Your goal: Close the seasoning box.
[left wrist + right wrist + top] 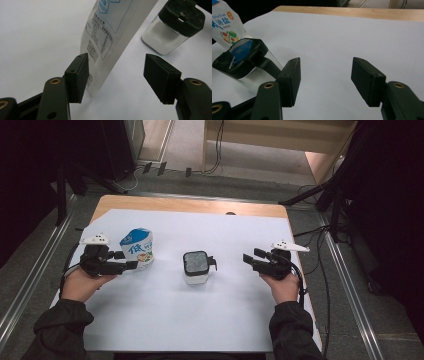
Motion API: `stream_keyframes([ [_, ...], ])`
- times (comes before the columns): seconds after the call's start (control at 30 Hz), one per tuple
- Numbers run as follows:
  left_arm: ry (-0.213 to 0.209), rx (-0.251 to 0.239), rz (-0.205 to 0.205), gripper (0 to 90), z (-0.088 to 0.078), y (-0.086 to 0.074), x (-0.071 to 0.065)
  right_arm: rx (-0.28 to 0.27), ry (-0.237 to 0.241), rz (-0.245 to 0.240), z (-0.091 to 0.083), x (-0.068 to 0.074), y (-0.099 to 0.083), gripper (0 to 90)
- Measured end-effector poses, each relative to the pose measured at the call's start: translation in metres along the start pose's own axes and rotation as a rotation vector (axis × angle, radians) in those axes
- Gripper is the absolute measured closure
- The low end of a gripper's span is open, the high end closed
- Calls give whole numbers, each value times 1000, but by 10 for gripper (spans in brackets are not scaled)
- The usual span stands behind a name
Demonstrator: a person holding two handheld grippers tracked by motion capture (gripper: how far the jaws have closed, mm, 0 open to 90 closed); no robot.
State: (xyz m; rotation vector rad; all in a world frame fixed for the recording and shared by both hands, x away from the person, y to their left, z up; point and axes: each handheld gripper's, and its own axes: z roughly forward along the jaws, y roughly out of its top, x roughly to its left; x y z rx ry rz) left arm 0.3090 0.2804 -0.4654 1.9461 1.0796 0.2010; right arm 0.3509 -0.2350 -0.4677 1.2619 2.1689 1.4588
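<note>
A white and blue salt bag (137, 246) stands upright on the white sheet (200, 320), at the left. My left gripper (126, 260) is level at its near side, jaws apart. In the left gripper view the bag's lower corner (107, 32) sits between the jaws of my left gripper (117, 75), close against the left pad (80, 77) and well clear of the other. A clear square jar with a dark lid (196, 266) stands mid-sheet. My right gripper (251, 256) points at it from the right, open and empty (325, 80); the jar (242, 62) lies left of its jaws.
The wooden table edge (190, 206) shows beyond the sheet. Cables (320, 270) trail on the floor to the right, and metal rails (30, 270) run along both sides. Bare sheet lies between the jar and the right gripper.
</note>
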Motion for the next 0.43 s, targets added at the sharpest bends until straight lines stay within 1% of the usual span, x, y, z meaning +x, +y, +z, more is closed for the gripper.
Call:
stream_keyframes([
  [0.13,-3,3,0,384,0,0,0,1,0,-12,1,2,0,422],
  [0.27,-8,0,-4,391,-1,0,1,-2,-7,-7,1,1,0,420],
  [0.33,-27,-2,-12,390,-1,0,2,-7,-12,-4,1,-1,0,416],
  [0.43,-25,-8,-15,351,0,0,3,-19,-12,7,1,-3,1,408],
])
